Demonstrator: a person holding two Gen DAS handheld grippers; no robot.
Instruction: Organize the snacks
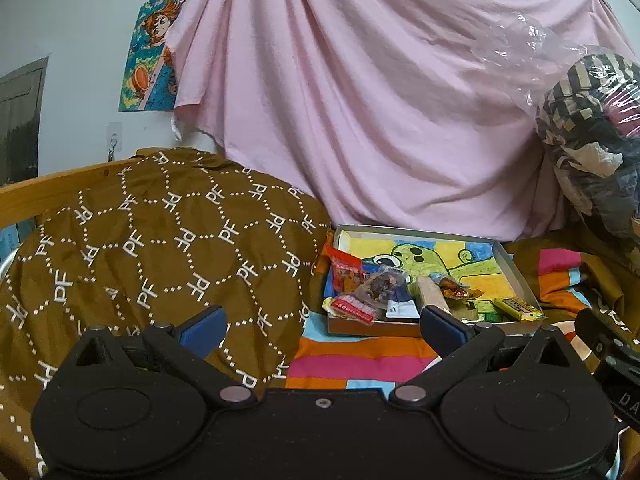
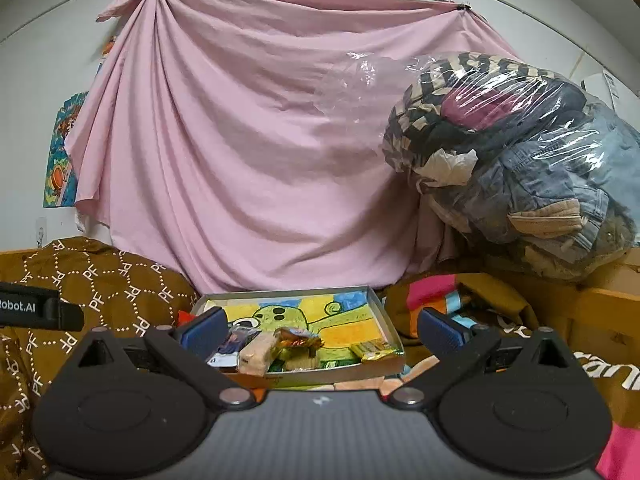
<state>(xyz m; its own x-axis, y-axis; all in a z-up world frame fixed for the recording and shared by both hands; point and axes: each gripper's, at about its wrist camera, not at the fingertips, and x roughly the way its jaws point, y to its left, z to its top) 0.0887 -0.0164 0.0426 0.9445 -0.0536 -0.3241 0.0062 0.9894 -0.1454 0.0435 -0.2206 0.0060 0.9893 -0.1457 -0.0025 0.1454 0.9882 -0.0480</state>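
- Both tongs stand wide apart and hold nothing: the left tongs (image 1: pixel 322 326) hover over the striped sheet (image 1: pixel 360 360) just short of the tray (image 1: pixel 516 272), and the right tongs (image 2: pixel 320 330) hover at the tray's near edge, with the snacks showing between the blue pads (image 2: pixel 204 326).
- Far left on the wall hangs a cartoon poster (image 1: pixel 154 52), partly covered by a pink sheet (image 1: pixel 360 100) draped across the wall.
- Below it, a brown quilt (image 1: pixel 152 248) printed with "PF" lies bunched on the bed, touching the tray's left side.
- Inside the tray, whose floor shows a green cartoon drawing, the snacks lie crowded toward the near edge.
- At the tray's left end a red packet (image 1: pixel 346 272) leans on the rim, with a clear packet (image 1: pixel 380 286) of dark pieces beside it and a red-and-white packet (image 1: pixel 354 308) in front.
- Next comes a navy-and-white packet (image 1: pixel 398 306), then a beige bar (image 1: pixel 430 294), then an orange-gold wrapper (image 1: pixel 456 290).
- At the tray's right end lies a yellow bar (image 1: pixel 518 308), apart from the others.
- Far right, a clear bag of clothes (image 2: pixel 520 152) sits behind the bedding.
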